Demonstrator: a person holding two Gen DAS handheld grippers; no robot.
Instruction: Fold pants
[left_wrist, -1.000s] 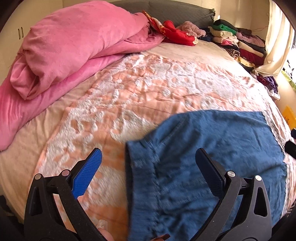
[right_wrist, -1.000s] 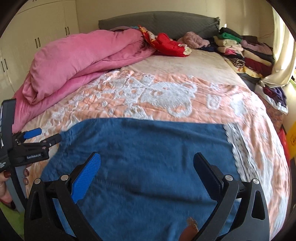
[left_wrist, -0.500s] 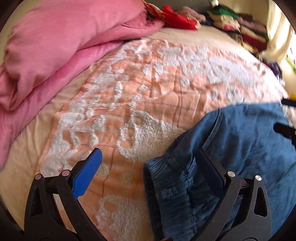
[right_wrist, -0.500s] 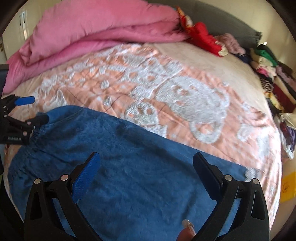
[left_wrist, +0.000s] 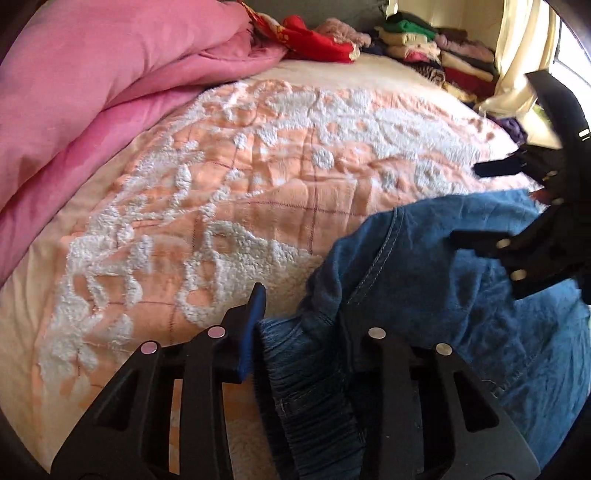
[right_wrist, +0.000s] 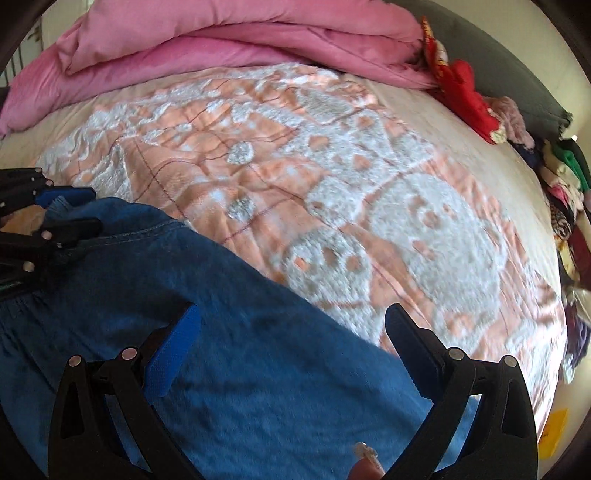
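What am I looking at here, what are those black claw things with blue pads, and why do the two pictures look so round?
These are two handheld grippers; no robot, a person holds one in each hand. Each carries a wide-angle camera looking along its fingers, which bends the picture round.

The left camera's picture shows the left gripper with its fingers closed on the bunched waistband of the blue pants. The right gripper appears at that picture's right edge.

In the right camera's picture, the right gripper is open above the pants, holding nothing.

The pants lie on a bed with a peach and white bedspread. A pink duvet is piled behind, and folded clothes are stacked in the far corner.
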